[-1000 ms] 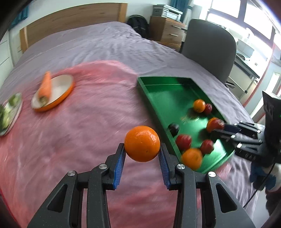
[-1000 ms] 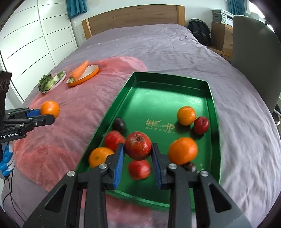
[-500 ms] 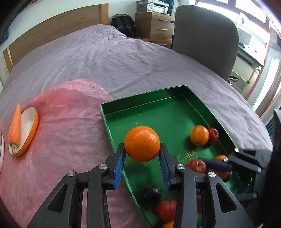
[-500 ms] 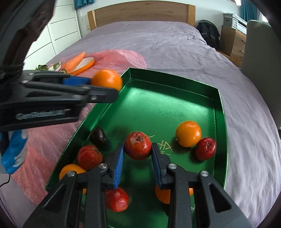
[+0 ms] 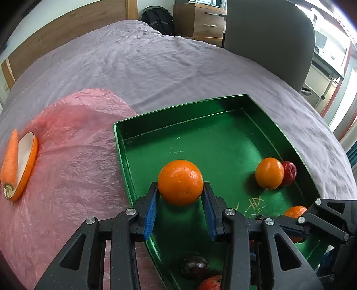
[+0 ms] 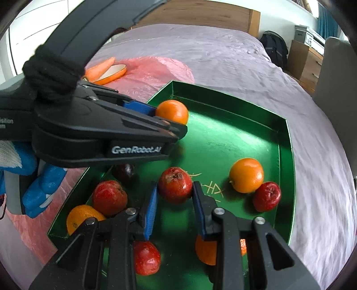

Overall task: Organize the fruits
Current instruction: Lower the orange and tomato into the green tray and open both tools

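Note:
My left gripper (image 5: 180,196) is shut on an orange (image 5: 180,182) and holds it above the near-left part of the green tray (image 5: 178,111). In the right wrist view the same orange (image 6: 173,111) sits at the tip of the left gripper (image 6: 173,125), over the tray's (image 6: 287,169) left side. My right gripper (image 6: 175,194) is shut on a red apple (image 6: 175,184) over the tray's middle. Several oranges and red apples and one dark plum (image 6: 123,170) lie in the tray.
A carrot (image 5: 10,158) lies on an orange-rimmed dish (image 5: 28,160) on the pink plastic sheet (image 5: 67,167) to the left. The purple bedspread (image 5: 156,67) surrounds it all. A grey chair (image 5: 267,40) and a wooden drawer unit (image 5: 198,20) stand beyond the bed.
My left gripper carried the orange rightward from over the pink sheet to above the tray. My right gripper, still on the apple, shifted slightly over the tray and rolled a little.

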Demonstrator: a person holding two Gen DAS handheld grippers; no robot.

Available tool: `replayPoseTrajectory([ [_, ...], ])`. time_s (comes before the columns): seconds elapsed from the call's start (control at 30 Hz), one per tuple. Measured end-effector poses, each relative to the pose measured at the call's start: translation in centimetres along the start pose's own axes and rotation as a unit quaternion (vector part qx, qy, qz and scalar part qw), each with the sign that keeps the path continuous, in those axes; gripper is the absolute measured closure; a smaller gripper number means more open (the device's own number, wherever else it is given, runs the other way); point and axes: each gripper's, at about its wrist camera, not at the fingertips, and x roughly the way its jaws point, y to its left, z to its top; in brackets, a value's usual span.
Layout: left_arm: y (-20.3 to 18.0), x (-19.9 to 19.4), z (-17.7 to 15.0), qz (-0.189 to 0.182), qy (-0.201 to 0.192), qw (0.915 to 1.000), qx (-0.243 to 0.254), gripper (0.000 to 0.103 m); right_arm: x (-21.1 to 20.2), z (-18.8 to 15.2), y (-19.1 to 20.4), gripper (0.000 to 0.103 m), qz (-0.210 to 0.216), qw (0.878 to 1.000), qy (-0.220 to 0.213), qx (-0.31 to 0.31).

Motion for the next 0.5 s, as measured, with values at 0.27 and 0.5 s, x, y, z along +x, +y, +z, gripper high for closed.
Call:
replayPoseTrajectory([
  [0.27, 0.3, -0.5, -0.5, -0.003, 0.008, 1.0000, -0.001, 0.069, -0.1, 0.0, 0.5, 0.054, -0.006, 1.000, 0.007, 0.001],
  [0.5, 1.1, -3.4, -0.9, -0.019, -0.016, 0.9996, -0.013, 0.060, -1.4, 0.0, 0.8, 0.016, -0.014, 1.000, -0.001, 0.003],
])
